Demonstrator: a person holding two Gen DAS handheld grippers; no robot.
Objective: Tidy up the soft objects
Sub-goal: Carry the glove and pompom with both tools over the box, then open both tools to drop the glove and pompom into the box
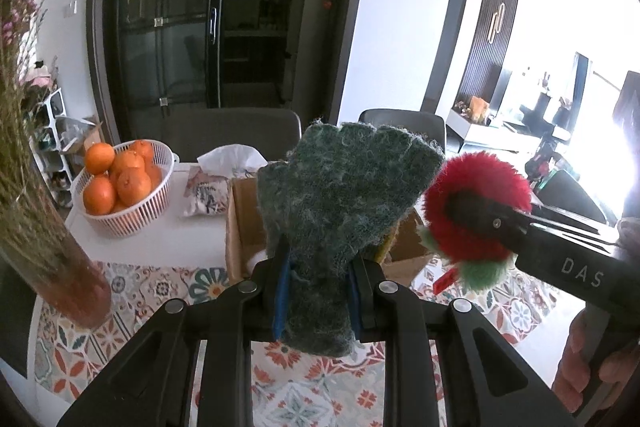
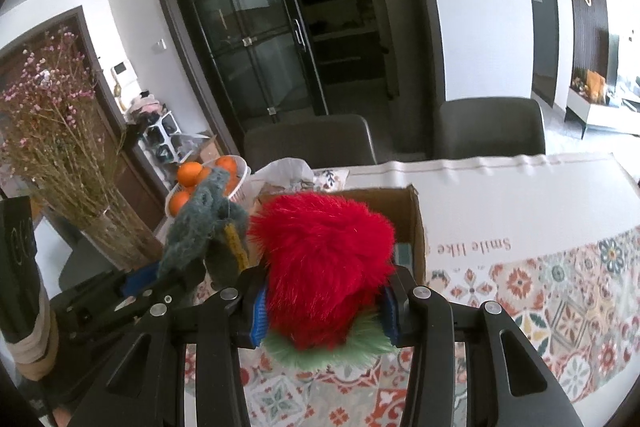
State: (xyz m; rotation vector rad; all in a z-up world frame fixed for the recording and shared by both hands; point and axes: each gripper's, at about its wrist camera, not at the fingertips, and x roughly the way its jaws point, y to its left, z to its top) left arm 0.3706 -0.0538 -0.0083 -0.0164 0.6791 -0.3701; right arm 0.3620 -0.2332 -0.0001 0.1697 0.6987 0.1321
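Note:
My left gripper (image 1: 318,291) is shut on a green scouring pad (image 1: 340,203) that stands up between its blue pads, above the table. From the right wrist view the same pad (image 2: 208,227) shows at the left, yellow-backed, in the left gripper (image 2: 176,275). My right gripper (image 2: 324,311) is shut on a fluffy red plush ball with a green fringe (image 2: 324,259). That plush (image 1: 476,203) and the right gripper (image 1: 472,215) appear at the right of the left wrist view. An open cardboard box (image 2: 412,223) sits just behind both held things.
A white basket of oranges (image 1: 124,183), a tissue pack (image 1: 232,157) and a patterned pouch (image 1: 206,195) lie at the table's far left. A vase of dried flowers (image 2: 116,227) stands at the left. Two grey chairs (image 2: 488,127) back the patterned tablecloth (image 2: 560,291). A hand (image 1: 592,359) grips the right tool.

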